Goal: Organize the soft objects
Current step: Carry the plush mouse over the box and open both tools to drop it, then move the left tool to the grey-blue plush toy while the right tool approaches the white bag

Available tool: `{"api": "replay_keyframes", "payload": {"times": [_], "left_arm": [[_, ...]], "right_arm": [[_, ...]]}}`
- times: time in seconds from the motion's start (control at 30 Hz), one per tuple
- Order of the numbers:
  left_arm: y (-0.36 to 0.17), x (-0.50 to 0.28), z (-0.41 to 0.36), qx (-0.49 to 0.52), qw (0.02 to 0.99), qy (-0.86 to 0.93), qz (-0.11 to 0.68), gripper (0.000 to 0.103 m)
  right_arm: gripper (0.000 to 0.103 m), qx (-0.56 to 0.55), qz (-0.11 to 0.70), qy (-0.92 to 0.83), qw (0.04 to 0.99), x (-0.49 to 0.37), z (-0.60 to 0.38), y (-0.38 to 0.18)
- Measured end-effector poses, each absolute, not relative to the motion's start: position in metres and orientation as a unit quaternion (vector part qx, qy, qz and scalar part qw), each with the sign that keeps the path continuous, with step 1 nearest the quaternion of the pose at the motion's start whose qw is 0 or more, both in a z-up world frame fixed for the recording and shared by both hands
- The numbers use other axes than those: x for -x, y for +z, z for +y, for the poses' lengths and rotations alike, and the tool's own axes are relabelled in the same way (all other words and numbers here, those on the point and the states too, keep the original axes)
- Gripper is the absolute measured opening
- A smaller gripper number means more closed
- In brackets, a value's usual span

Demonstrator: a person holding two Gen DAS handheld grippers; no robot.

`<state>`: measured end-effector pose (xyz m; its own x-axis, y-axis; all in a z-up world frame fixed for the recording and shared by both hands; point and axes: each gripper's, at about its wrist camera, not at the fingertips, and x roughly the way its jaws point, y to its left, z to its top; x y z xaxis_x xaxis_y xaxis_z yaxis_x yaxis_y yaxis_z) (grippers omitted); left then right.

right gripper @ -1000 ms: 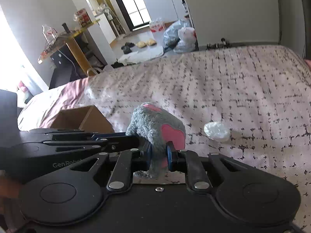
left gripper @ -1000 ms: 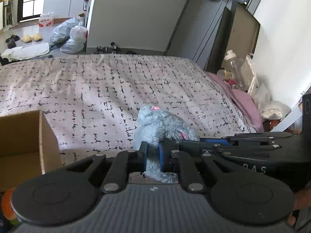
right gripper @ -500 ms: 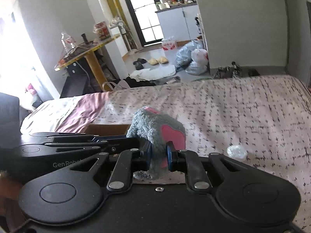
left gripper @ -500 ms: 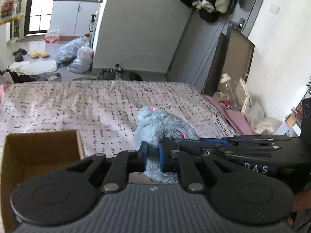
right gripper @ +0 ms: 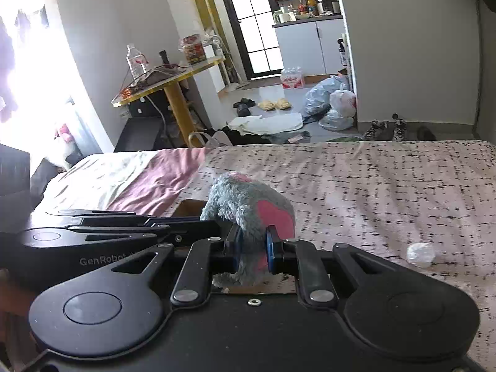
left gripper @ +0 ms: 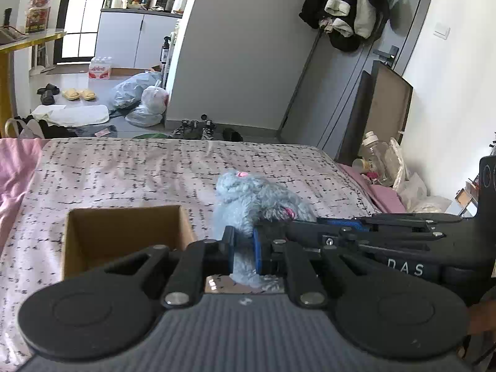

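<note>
Gripping a grey plush [left gripper: 248, 198], the left tongs [left gripper: 243, 252] hold it above the bed [left gripper: 124, 170], just right of a box [left gripper: 124, 232]. From the right wrist, the right tongs [right gripper: 252, 252] clamp the same plush [right gripper: 245, 204]; a clear ball [right gripper: 420, 254] lies on the bed [right gripper: 372, 179].

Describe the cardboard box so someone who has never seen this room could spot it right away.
Start at the bed with the pale, black-flecked bedspread. The cardboard box sits on it, near its pink-sheeted side, left of the grey plush toy gripped by both grippers. It is the only brown, open-topped, stiff-sided thing on the bed.
</note>
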<state>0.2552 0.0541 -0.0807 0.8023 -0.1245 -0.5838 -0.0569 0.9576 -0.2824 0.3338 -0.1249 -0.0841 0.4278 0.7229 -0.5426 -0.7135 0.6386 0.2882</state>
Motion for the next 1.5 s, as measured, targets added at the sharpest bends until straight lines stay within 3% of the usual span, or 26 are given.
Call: {"api": "replay_keyframes", "payload": {"times": [0.27,0.53,0.93,1.13,1.2,1.27,1.33,1.37,1.5], "left_arm": [[-0.083,-0.238,0.079,0.149,0.939,-0.006,0.31,0.011],[-0.086,-0.231,0.092,0.133,0.945,-0.006,0.298,0.01],[-0.108,-0.226,0.113,0.148,0.928,0.034,0.339,0.015],[-0.115,-0.225,0.117,0.151,0.916,0.056,0.367,0.031],[-0.116,-0.225,0.115,0.155,0.908,0.061,0.383,0.05],[-0.113,-0.224,0.111,0.156,0.905,0.057,0.39,0.063],[-0.109,-0.222,0.102,0.147,0.909,0.053,0.387,0.074],[-0.106,-0.222,0.096,0.14,0.91,0.052,0.387,0.079],[-0.101,-0.226,0.076,0.122,0.909,0.04,0.396,0.081]], "right_arm": [[0.016,-0.007,0.323,0.437,0.84,-0.32,-0.101,-0.089],[0.009,0.002,0.321,0.454,0.831,-0.313,-0.074,-0.094],[0.009,-0.008,0.363,0.446,0.818,-0.316,-0.078,-0.11],[0.01,-0.014,0.38,0.437,0.815,-0.316,-0.097,-0.118],[0.011,-0.017,0.384,0.431,0.816,-0.316,-0.106,-0.119],[0.019,-0.02,0.389,0.423,0.818,-0.318,-0.118,-0.12],[0.043,-0.024,0.389,0.412,0.824,-0.319,-0.132,-0.12],[0.047,-0.029,0.385,0.409,0.827,-0.319,-0.14,-0.119],[0.05,-0.03,0.389,0.396,0.831,-0.323,-0.165,-0.122]]}}
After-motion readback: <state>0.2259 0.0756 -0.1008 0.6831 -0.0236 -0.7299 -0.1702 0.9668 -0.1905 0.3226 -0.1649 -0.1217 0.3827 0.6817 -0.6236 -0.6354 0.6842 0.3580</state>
